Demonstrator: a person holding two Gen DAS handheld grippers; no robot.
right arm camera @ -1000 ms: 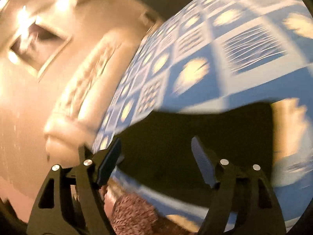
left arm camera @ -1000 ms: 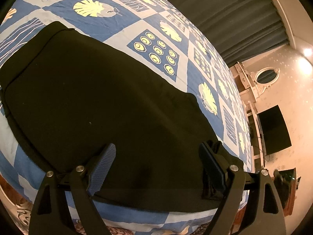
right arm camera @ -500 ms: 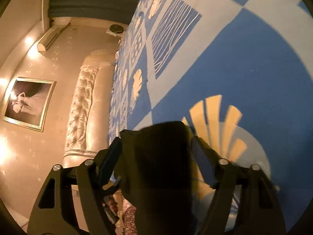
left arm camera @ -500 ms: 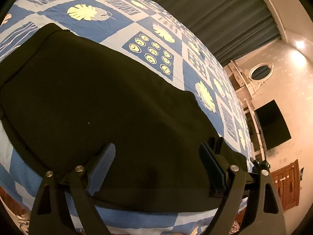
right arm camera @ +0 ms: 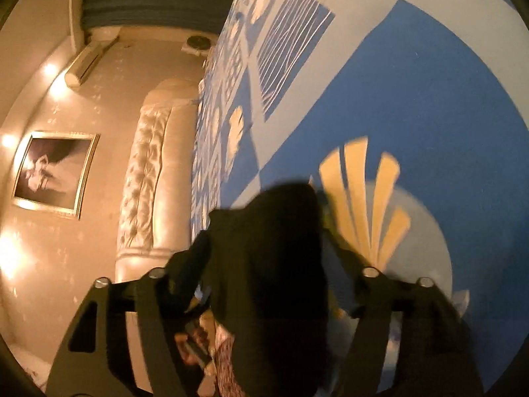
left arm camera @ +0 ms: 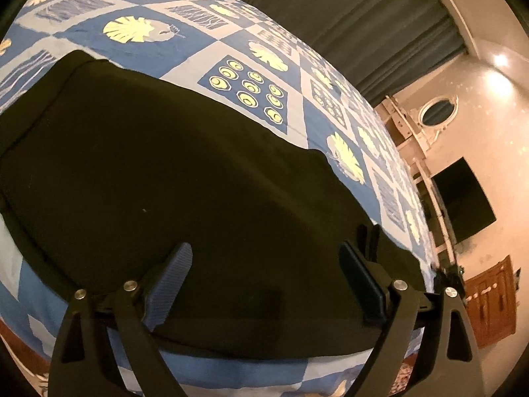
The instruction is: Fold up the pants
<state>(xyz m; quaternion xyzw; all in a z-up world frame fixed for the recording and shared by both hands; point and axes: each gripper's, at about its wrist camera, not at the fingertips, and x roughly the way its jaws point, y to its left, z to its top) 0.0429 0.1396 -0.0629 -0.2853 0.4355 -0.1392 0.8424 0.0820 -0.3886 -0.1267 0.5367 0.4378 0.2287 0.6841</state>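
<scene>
In the left wrist view, the black pants (left arm camera: 158, 172) are lying flat on the blue patterned bed (left arm camera: 264, 49), the left gripper (left arm camera: 264, 284) hovering spread above them. In the right wrist view, the right gripper (right arm camera: 264, 251) is pinching a bunch of pants fabric (right arm camera: 274, 264) over the bed (right arm camera: 413, 99)

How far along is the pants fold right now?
Done: the black pants lie spread flat on the patterned bedspread. In hand: the right gripper has a bunch of the dark fabric between its fingers, though blur hides how tightly; the left gripper hovers open over the near edge. Left: no completed fold shows, so essentially all the folding remains.
</scene>
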